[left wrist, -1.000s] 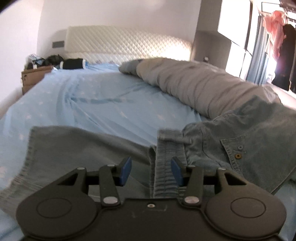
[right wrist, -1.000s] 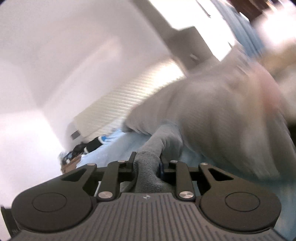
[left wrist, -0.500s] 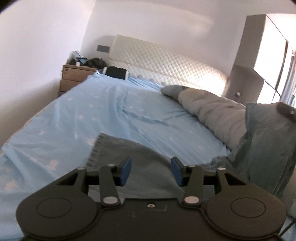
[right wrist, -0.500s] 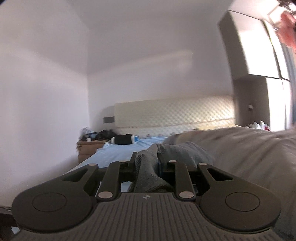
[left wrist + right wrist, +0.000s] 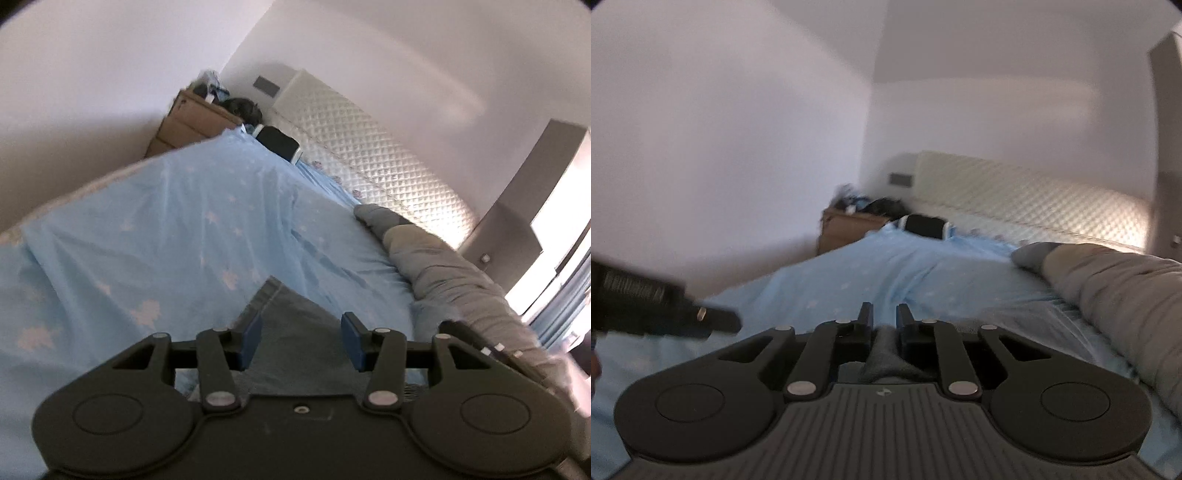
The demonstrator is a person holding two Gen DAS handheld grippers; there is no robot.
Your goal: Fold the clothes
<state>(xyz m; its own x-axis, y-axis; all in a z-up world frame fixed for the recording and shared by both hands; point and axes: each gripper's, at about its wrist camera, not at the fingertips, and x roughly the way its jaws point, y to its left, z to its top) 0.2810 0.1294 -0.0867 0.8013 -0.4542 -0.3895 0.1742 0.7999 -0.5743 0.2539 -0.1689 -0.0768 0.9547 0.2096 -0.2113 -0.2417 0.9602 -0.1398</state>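
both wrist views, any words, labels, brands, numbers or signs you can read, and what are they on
No readable text in either view.
Right gripper body: a small pale logo mark, a symbol, not letters.
Left gripper, seen from the right wrist view: pale markings on its dark body, too blurred to read.
Wall plate beside the headboard: blank as far as can be seen.

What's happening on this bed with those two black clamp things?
A person is folding clothes on a bed with a handheld gripper in each hand. The right gripper has just been closing and pinches a fold of grey-blue denim garment between its fingers. The left gripper stands open above the same sort of fabric, gripping nothing. The garment lies on the light blue starred sheet, beside a rumpled grey duvet.
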